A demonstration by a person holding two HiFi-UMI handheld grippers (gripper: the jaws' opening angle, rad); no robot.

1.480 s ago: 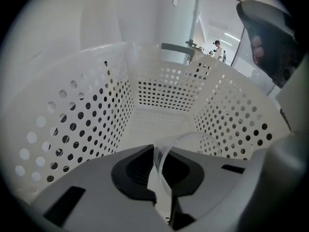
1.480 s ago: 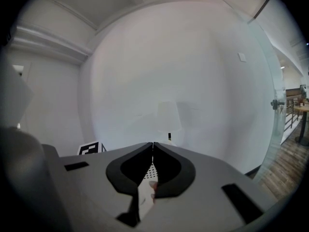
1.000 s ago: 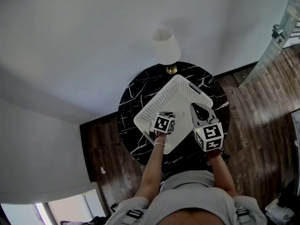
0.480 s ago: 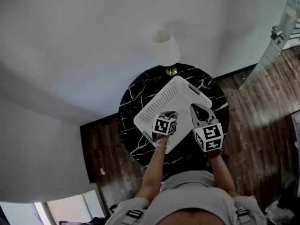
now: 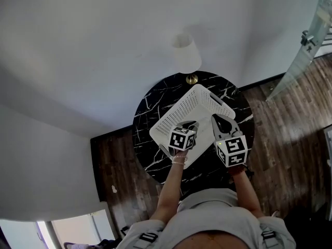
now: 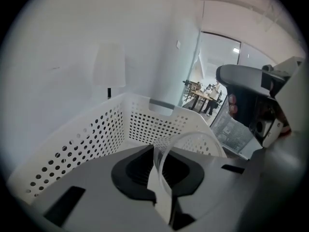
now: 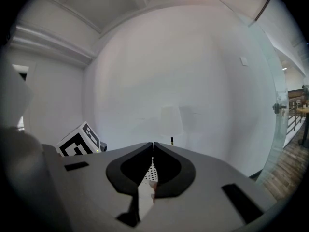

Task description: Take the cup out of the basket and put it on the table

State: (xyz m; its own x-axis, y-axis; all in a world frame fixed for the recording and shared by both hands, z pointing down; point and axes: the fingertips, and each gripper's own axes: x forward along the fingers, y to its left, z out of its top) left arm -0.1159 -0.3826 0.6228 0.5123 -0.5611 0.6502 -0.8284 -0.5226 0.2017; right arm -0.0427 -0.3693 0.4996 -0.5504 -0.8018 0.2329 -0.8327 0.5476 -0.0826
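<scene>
A dark wooden floor [image 5: 290, 123] surrounds the round black marble counter [image 5: 148, 113], which stands against a pale wall. A white perforated basket [image 5: 194, 100] fills most of the counter, with a white-shaded lamp [image 5: 187, 55] at the far edge behind it. Both claws sit over the near end of the basket. The left claw [image 5: 191, 126] reaches in above its floor, and the right claw [image 5: 222, 122] is just beside it at the basket's right rim. In the right gripper view the right claw [image 7: 153, 146] is closed tip to tip with nothing in it. In the left gripper view the left claw [image 6: 157, 153] is pinched shut on the wall of a clear cup [image 6: 189, 138], whose rim arcs to its right, inside the basket [image 6: 96, 134] walls. Compared with a second ago almost nothing has moved. The claws, cup and basket keep their places, and the scene only sits slightly further right in the head view.
</scene>
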